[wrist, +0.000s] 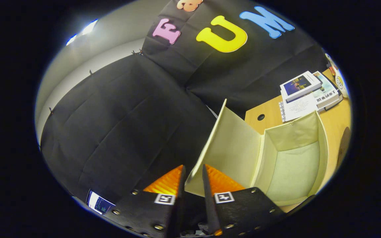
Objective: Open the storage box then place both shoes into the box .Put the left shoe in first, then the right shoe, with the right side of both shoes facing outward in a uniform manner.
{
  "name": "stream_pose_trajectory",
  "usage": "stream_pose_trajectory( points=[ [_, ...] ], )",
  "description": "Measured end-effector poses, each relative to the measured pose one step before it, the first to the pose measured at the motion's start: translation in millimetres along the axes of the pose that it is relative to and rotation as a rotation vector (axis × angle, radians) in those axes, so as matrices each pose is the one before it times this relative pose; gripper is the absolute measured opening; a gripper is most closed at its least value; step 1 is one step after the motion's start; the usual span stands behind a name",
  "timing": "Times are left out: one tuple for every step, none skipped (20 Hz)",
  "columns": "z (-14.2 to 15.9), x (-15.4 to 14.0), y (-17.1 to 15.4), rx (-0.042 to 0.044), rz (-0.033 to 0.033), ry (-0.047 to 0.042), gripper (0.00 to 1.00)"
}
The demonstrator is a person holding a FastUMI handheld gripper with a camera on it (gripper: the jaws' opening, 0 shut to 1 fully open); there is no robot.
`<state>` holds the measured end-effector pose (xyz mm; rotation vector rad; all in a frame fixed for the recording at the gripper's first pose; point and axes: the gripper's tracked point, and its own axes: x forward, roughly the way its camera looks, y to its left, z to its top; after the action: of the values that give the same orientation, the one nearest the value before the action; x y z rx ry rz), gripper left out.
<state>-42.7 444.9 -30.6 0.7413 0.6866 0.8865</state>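
The storage box [293, 165], a pale fabric bin, is seen standing on the wooden counter [334, 119], just ahead of the jaws and off to their right. Its lid [230, 148] is raised, a flat pale flap standing up from the box's near-left edge, and the interior is seen to be bare. The lower corner of that flap is set between the two jaws of the gripper [193, 180], which are drawn close together on either side of it; a grip on the lid is judged likely, though firm contact on both sides cannot be confirmed. The flap's long axis is seen running away from the jaws, up and forward. Beyond the box, books [304, 89] are stacked on the counter; their cover print is too small to be read.
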Motion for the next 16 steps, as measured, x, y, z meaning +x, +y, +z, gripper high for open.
stream_pose_trajectory(
  points=[
    [-2.45, 2.61, 1.17, -0.01375, -0.00241, 0.00122, 0.64],
    [1.89, -0.34, -2.80, -0.01701, -0.00891, -0.00486, 0.76],
    [2.51, -5.19, -5.58, -0.01771, -0.01895, -0.00772, 0.89],
    [2.02, -3.32, -9.29, -0.01905, -0.02178, -0.00542, 0.91],
    [1.29, -3.56, -7.86, -0.01512, -0.02330, -0.00698, 0.91],
    [3.27, -5.10, -8.45, -0.01338, -0.02236, -0.00786, 0.91],
    [2.00, -4.49, -7.77, -0.01470, -0.02350, -0.00745, 0.93],
    [3.35, -6.59, -9.78, -0.01359, -0.02341, -0.00689, 0.95],
    [3.35, -5.60, -8.91, -0.01261, -0.02218, -0.00691, 0.97],
    [4.88, -6.02, -10.25, -0.01549, -0.02336, -0.00801, 0.97],
    [2.83, -5.43, -12.21, -0.01801, -0.02833, -0.00721, 0.97],
    [4.61, -5.30, -14.30, -0.02060, -0.02889, -0.00671, 0.97],
    [2.83, -7.05, -13.70, -0.01898, -0.03150, -0.00639, 0.97],
    [3.39, -5.71, -15.14, -0.01644, -0.03053, -0.00389, 0.97],
    [1.27, -5.73, -14.46, -0.01290, -0.02831, -0.00321, 0.97],
    [2.39, -4.63, -15.49, -0.01113, -0.03171, -0.00530, 0.97]
  ],
)
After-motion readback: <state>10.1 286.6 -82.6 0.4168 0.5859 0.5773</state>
